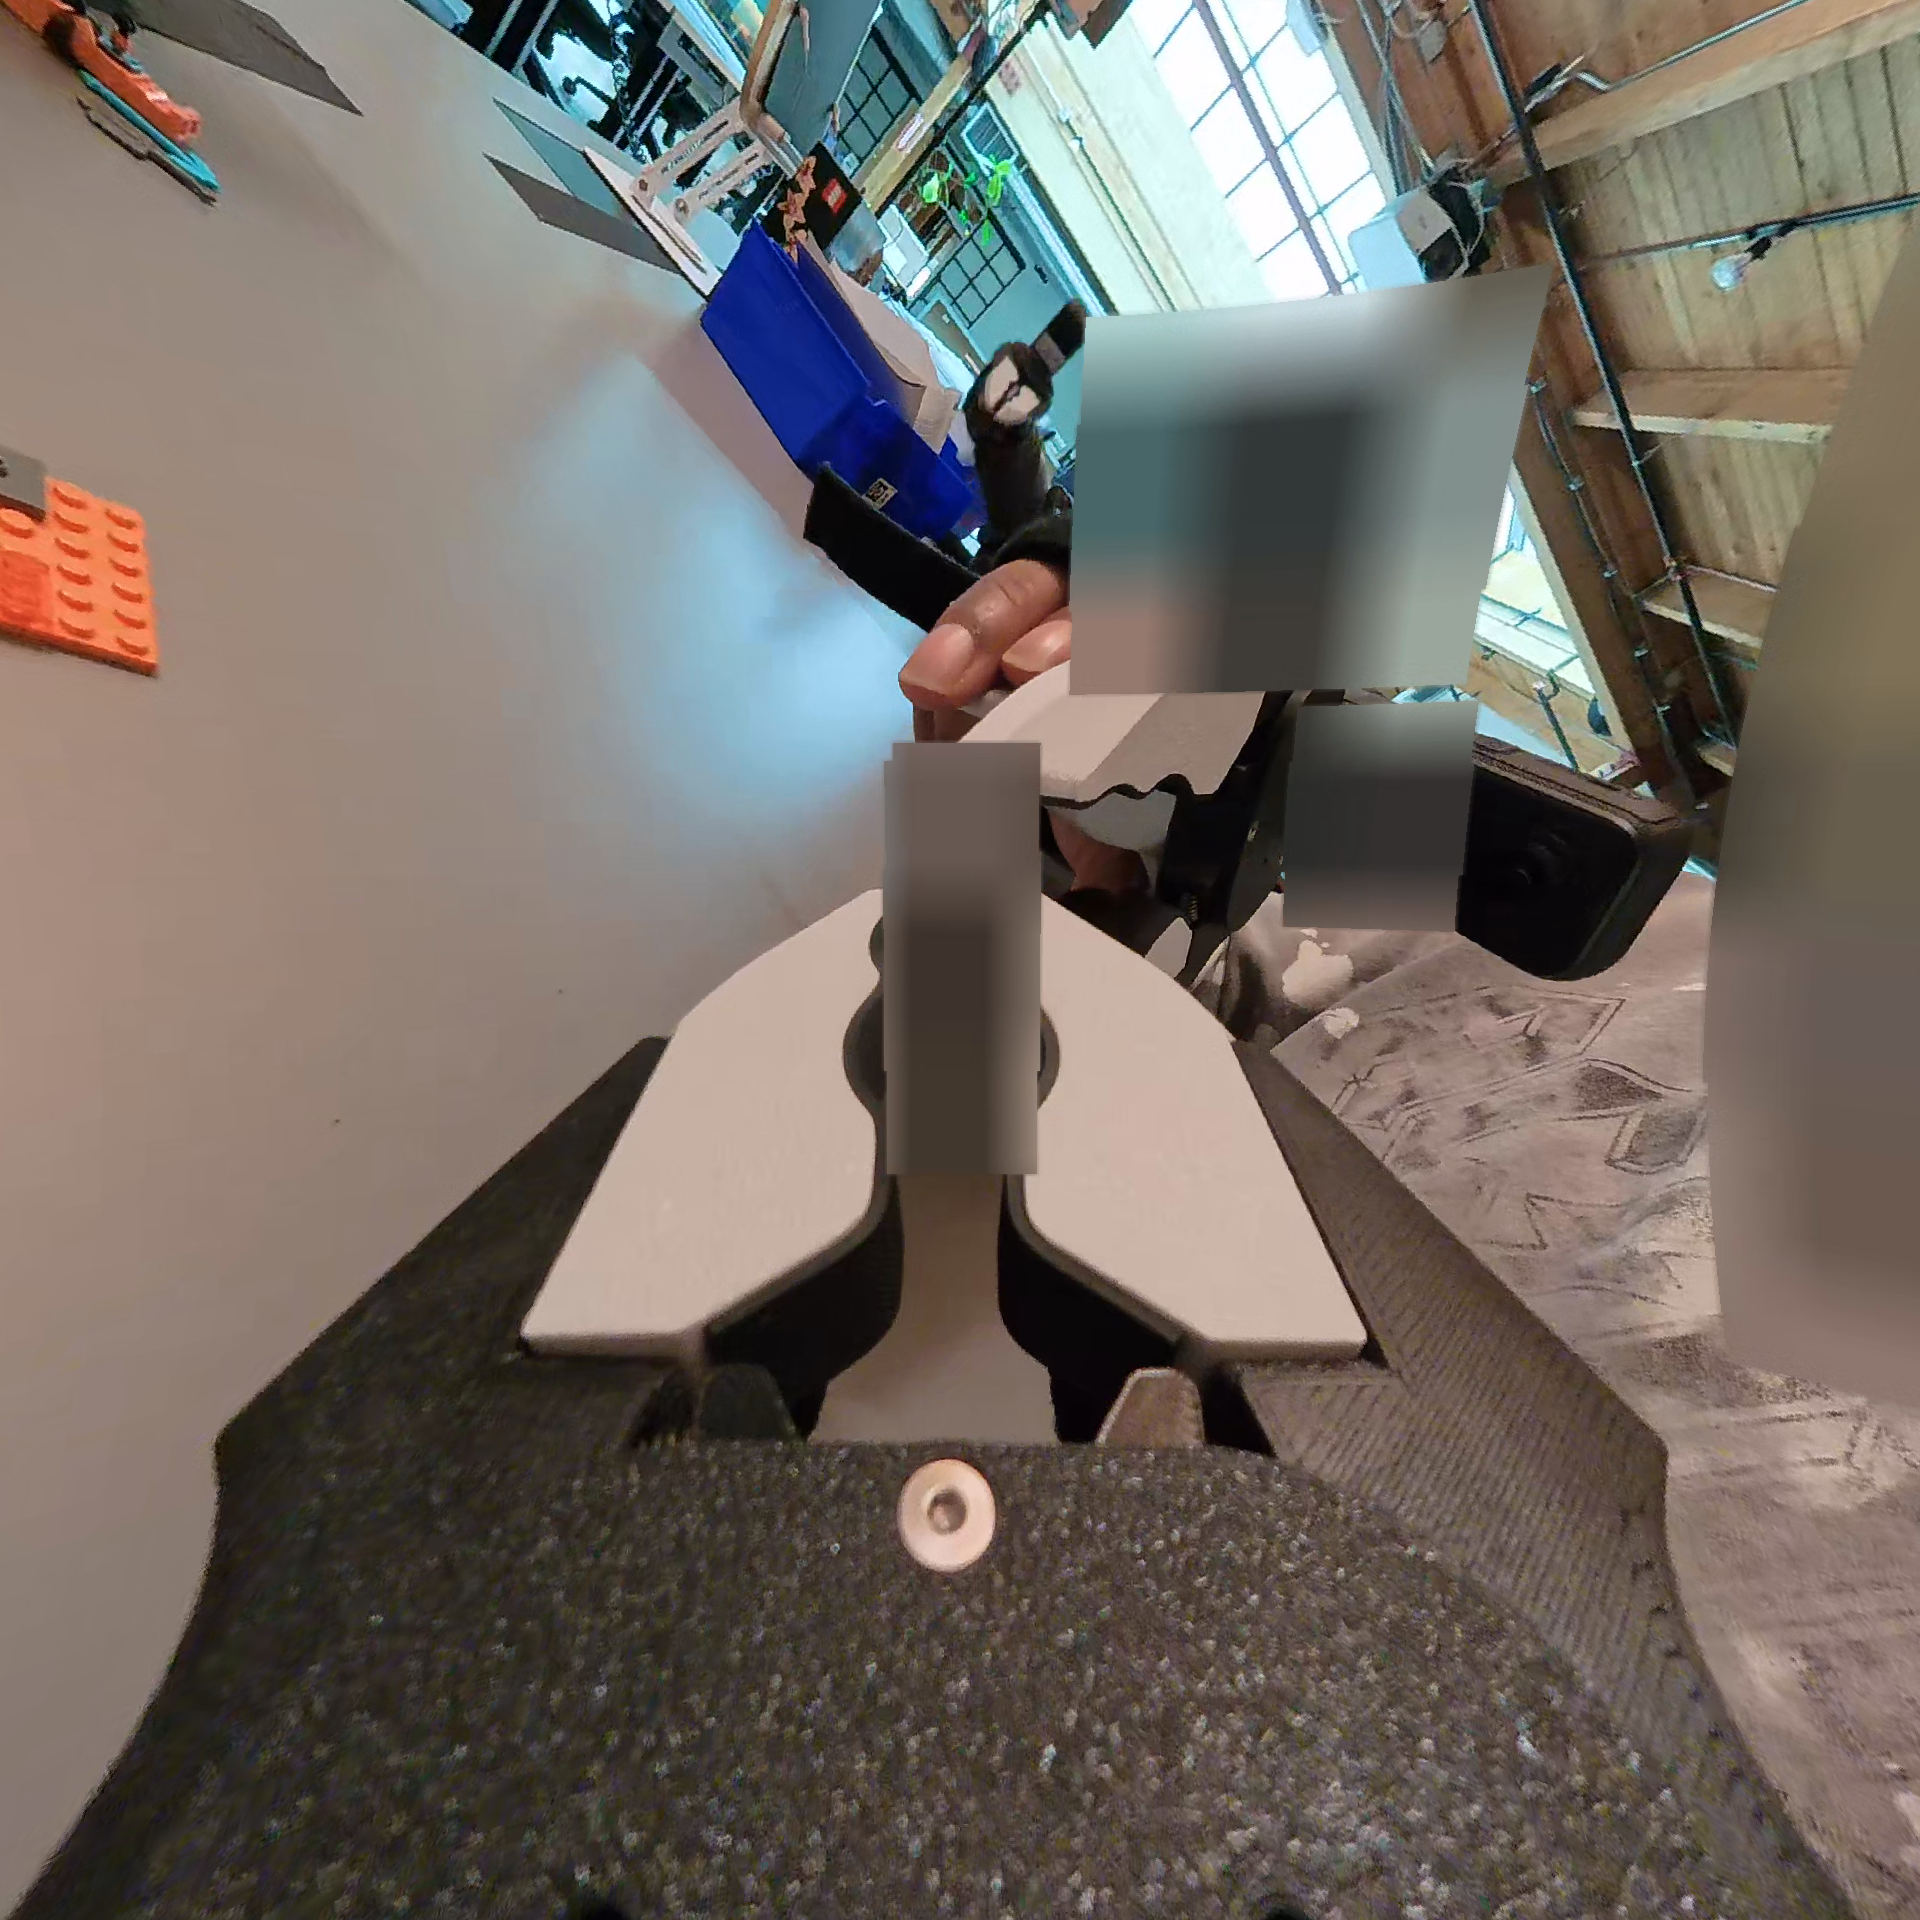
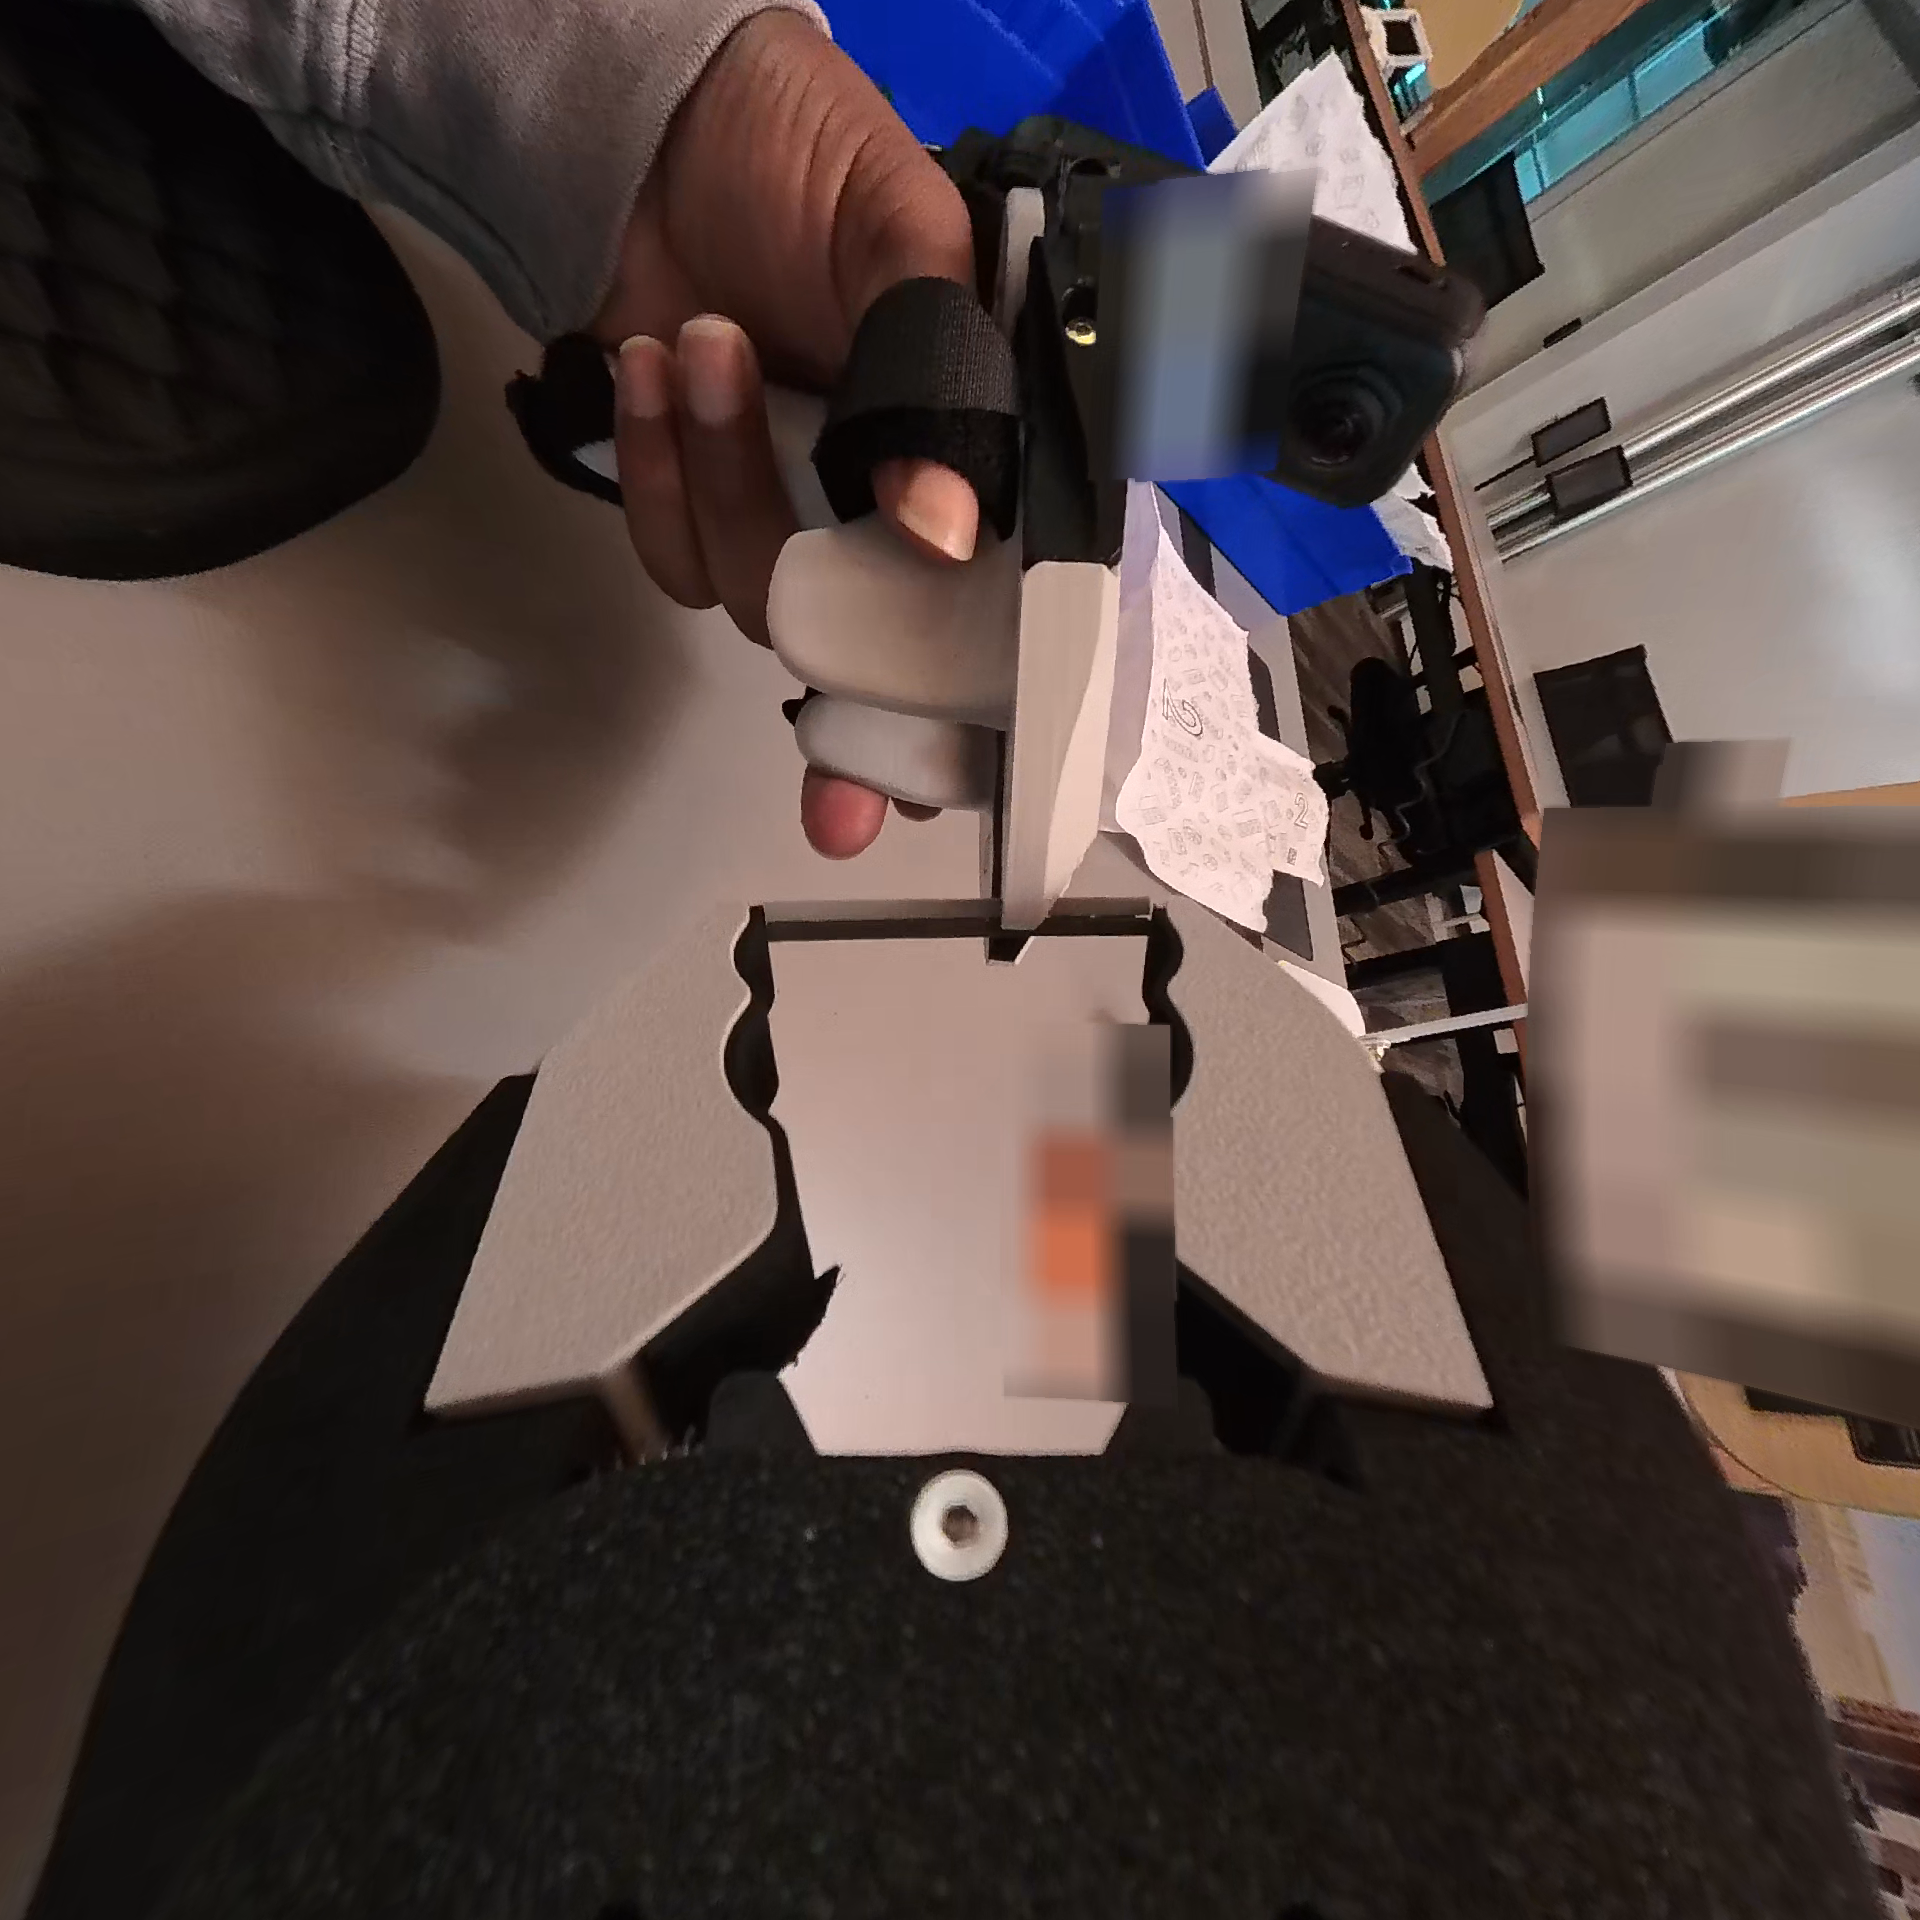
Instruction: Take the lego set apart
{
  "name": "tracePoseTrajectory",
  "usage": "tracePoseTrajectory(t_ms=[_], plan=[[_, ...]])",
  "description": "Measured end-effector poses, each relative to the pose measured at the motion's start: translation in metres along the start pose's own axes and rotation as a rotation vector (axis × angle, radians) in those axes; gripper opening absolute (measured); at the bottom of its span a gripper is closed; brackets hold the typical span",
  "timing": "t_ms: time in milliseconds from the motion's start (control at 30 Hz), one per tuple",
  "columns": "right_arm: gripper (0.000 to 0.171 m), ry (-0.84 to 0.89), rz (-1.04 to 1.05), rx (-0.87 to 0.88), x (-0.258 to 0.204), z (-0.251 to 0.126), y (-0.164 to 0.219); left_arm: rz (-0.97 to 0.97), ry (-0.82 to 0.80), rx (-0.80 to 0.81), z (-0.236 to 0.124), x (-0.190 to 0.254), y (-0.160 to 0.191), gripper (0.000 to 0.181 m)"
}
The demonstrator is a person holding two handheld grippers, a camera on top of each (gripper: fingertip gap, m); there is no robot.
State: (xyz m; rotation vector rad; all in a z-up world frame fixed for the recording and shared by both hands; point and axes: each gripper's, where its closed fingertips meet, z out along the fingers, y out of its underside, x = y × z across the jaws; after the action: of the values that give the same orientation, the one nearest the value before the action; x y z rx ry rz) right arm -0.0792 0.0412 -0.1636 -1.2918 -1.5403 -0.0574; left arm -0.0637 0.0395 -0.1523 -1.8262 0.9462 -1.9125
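- Lego plate point(image 1: 78, 577) — orange, studded — is lying flat on the grey table point(image 1: 416, 727) at the left edge of the left wrist view.
- More orange and teal lego pieces point(image 1: 135, 94) are sitting at upper left.
- Left gripper point(image 1: 961, 935) is showing fingers close together; a blur patch is covering the tips, so I cannot tell its grip.
- Right gripper point(image 2: 961, 935) is standing wide apart — a thin dark strip point(image 2: 883, 923) is spanning its tips.

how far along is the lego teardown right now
Done: a flat orange studded plate lies apart on the grey table. In hand: left gripper and right gripper meet tip to tip; what they hold is hidden. Left: the orange-and-teal brick cluster looks still joined.
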Motion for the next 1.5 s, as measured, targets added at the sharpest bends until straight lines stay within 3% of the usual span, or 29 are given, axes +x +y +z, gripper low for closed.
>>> tracePoseTrajectory(t_ms=[733, 800, 867, 900, 933, 1033, 1100, 1167, 1267, 1367, 1500], plan=[[0.068, 0.001, -0.085, 0.015, -0.013, -0.002, 0.000, 0.042, -0.020, -0.095, -0.002, 0.002, 0.014, 0.015], [0.067, -0.018, -0.083, -0.007, -0.016, -0.005, 0.006, 0.049, -0.010, -0.085, -0.004, 0.003, 0.013, 0.006], [0.000, 0.001, -0.042, 0.001, -0.016, -0.011, 0.019, 0.016, 0.092, 0.040, -0.023, 0.022, -0.013, 0.004], [0.000, -0.003, -0.032, 0.042, -0.017, -0.016, 0.017, 0.133, -0.055, 0.003, -0.027, 0.010, -0.009, 0.005], [0.000, 0.030, -0.021, 0.052, -0.011, -0.021, 0.011, 0.168, -0.076, -0.030, -0.025, 0.011, -0.004, 0.005], [0.005, 0.068, -0.007, 0.059, 0.001, -0.022, 0.000, 0.120, -0.010, -0.036, -0.013, 0.014, 0.002, 0.004], [0.023, 0.041, 0.042, 0.052, 0.000, -0.019, 0.005, 0.133, 0.012, -0.041, -0.013, 0.019, 0.001, 0.004], [0.034, -0.049, 0.218, 0.118, -0.005, -0.020, 0.004, 0.163, 0.024, -0.022, -0.015, 0.022, -0.002, 0.004], [0.036, -0.120, 0.483, 0.266, 0.004, -0.028, -0.002, 0.259, -0.025, -0.038, -0.011, 0.020, 0.002, 0.004], [0.036, -0.144, 0.591, 0.295, 0.007, -0.028, 0.000, 0.398, -0.150, -0.076, -0.005, 0.011, 0.006, 0.004], [0.036, -0.165, 0.578, 0.282, 0.001, -0.024, -0.002, 0.678, -0.375, -0.160, 0.002, -0.009, 0.011, 0.004]])
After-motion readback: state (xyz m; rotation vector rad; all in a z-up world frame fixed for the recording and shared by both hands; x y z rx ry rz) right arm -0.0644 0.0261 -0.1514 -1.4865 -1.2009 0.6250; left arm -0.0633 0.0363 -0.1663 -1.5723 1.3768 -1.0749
